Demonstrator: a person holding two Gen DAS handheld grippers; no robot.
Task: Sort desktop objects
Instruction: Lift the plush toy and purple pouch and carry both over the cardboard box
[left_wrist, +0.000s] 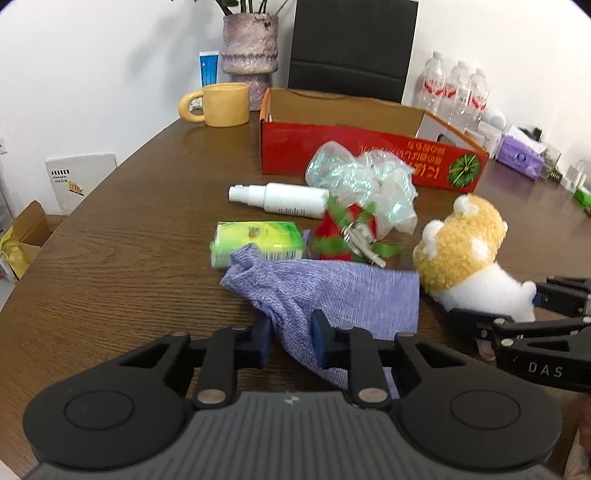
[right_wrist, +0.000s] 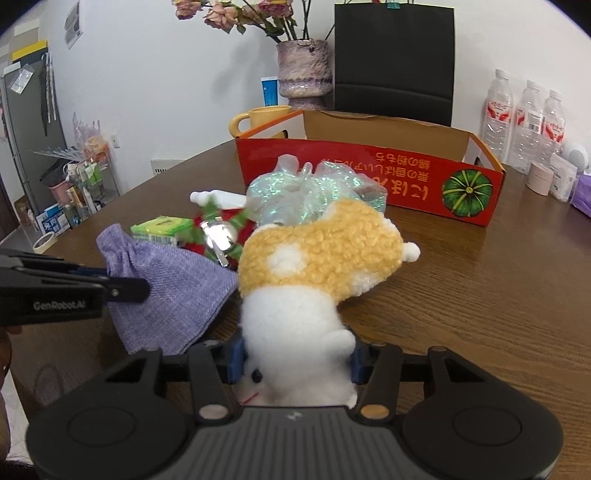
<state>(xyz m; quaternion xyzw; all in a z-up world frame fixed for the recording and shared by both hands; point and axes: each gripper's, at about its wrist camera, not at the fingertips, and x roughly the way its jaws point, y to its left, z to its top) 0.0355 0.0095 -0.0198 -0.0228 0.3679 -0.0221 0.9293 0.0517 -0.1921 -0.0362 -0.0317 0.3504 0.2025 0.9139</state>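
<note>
Your left hand-held gripper (left_wrist: 290, 341) sits at the near left of the brown wooden surface (left_wrist: 122, 258), its blue pads clenched on the near edge of a purple knit pouch (left_wrist: 332, 295). The pouch lies flat, with its gathered neck pointing far left. Just beyond it lies a green tissue pack (left_wrist: 255, 242), and farther still a white spray bottle (left_wrist: 280, 197) rests on its side. To the right of these sit a red and green ornament with a metal clip (left_wrist: 351, 236) and a crumpled iridescent bag (left_wrist: 365, 184).

Farther right, your right hand-held gripper (right_wrist: 297, 360) grasps the white end of a yellow and white plush toy (right_wrist: 321, 254), whose yellow part stretches away over the surface. The pouch and the toy lie just beside each other.

At the far side stands an open red cardboard box (left_wrist: 332, 147), printed with a green pumpkin. A yellow mug (left_wrist: 221, 103) stands to its left.
</note>
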